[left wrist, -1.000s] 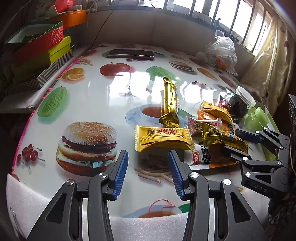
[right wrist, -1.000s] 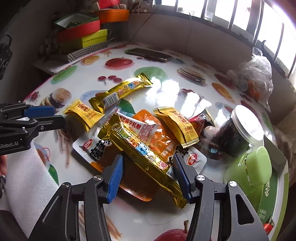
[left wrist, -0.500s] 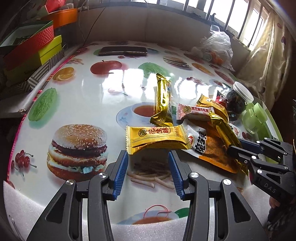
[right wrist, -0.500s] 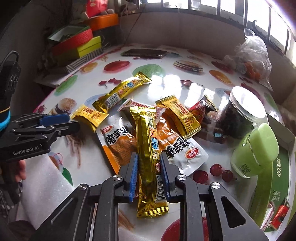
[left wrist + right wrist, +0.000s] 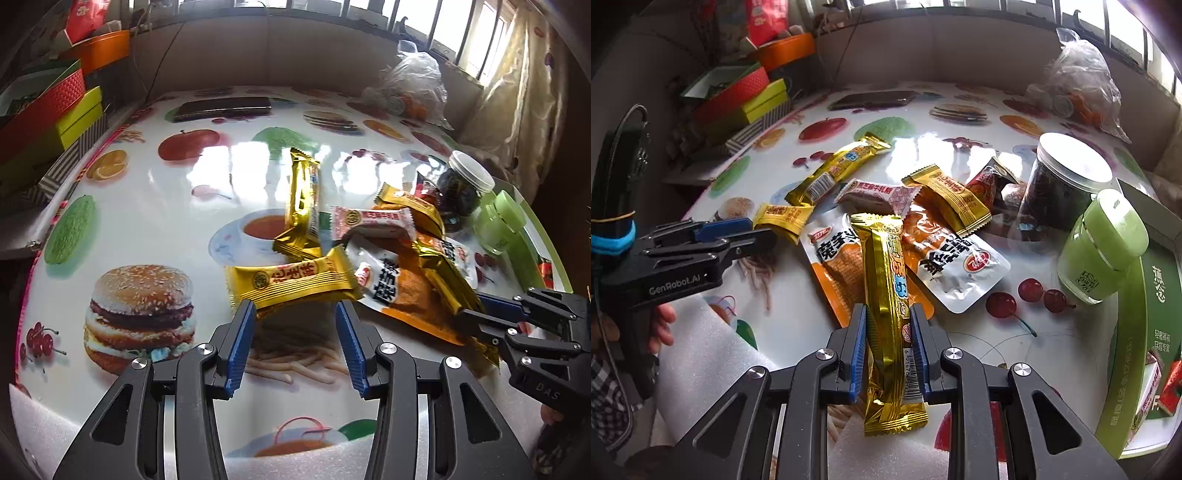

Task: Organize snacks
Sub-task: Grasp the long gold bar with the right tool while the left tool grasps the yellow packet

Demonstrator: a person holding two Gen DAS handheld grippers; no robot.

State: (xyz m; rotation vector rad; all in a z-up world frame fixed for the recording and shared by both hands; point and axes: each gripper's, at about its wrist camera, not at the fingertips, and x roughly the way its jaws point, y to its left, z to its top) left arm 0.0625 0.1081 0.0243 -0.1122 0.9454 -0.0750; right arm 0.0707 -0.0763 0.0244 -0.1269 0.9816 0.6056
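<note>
— What did the right tongs (image 5: 888,345) have?

— They were clamped on a long gold snack bar (image 5: 886,295), which lay over an orange-and-white pouch (image 5: 836,258) on the printed tabletop (image 5: 1052,343).

— And the left tongs (image 5: 295,345)?

— Spread apart and holding nothing, just short of a yellow wrapped snack (image 5: 295,280). Another gold bar (image 5: 303,206) lay beyond it, with a pink packet (image 5: 373,223) beside it and a dark jar (image 5: 461,192) farther right.
</note>
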